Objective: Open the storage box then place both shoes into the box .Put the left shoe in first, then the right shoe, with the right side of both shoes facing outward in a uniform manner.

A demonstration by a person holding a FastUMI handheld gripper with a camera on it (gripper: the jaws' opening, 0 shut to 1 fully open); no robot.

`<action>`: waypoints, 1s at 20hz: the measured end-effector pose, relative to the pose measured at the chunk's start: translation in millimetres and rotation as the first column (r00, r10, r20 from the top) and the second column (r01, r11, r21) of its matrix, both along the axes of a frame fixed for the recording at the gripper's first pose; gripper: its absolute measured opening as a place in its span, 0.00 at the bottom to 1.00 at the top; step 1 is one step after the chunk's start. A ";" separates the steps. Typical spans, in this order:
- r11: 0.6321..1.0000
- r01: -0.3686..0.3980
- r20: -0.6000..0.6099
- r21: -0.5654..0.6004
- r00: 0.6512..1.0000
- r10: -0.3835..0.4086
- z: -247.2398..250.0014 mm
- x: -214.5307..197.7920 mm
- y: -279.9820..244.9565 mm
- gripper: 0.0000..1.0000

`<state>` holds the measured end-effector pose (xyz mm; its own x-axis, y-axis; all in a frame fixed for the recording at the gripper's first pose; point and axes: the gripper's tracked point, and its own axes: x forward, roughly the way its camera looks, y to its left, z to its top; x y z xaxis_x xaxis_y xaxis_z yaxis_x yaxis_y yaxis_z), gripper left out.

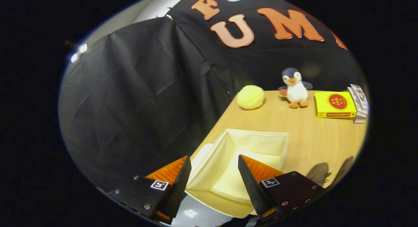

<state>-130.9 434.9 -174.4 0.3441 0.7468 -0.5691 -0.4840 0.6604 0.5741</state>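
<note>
- My claw (214, 174) is wide open and holds nothing; its two fingers stand on either side of the near part of the storage box (241, 161).
- The box is already open and looks empty inside; something pale lies at its left side, maybe the lid, I cannot tell.
- I see no shoe for sure. Two dark shapes at the near right on the table (313, 135) may be shoes or shadows.
- I judge the next step is fetching the left shoe; I should grip it so that its right side faces outward.
- The box sits close to the table's left edge, so I would approach from the right, where there is free wood.
- The yellow ball (250, 97), penguin toy (295, 87) and yellow packet (334, 105) stand far away.
</note>
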 end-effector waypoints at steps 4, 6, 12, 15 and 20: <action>0.980 0.131 0.074 -0.151 0.990 -0.121 -58.9 18.6 -86.3 0.87; 0.959 0.177 0.107 -0.223 0.982 -0.157 -86.0 19.7 -129.0 0.87; 0.887 0.168 0.028 -0.431 0.985 -0.173 -179.5 -13.7 -216.4 0.85; 0.874 0.165 0.043 -0.457 0.986 -0.163 -194.6 -17.7 -228.7 0.85; 0.845 0.130 0.002 -0.518 0.989 -0.151 -235.0 -18.8 -245.7 0.82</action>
<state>-149.8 189.2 -409.4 0.3934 0.2879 -0.8732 -0.3487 0.9255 0.1480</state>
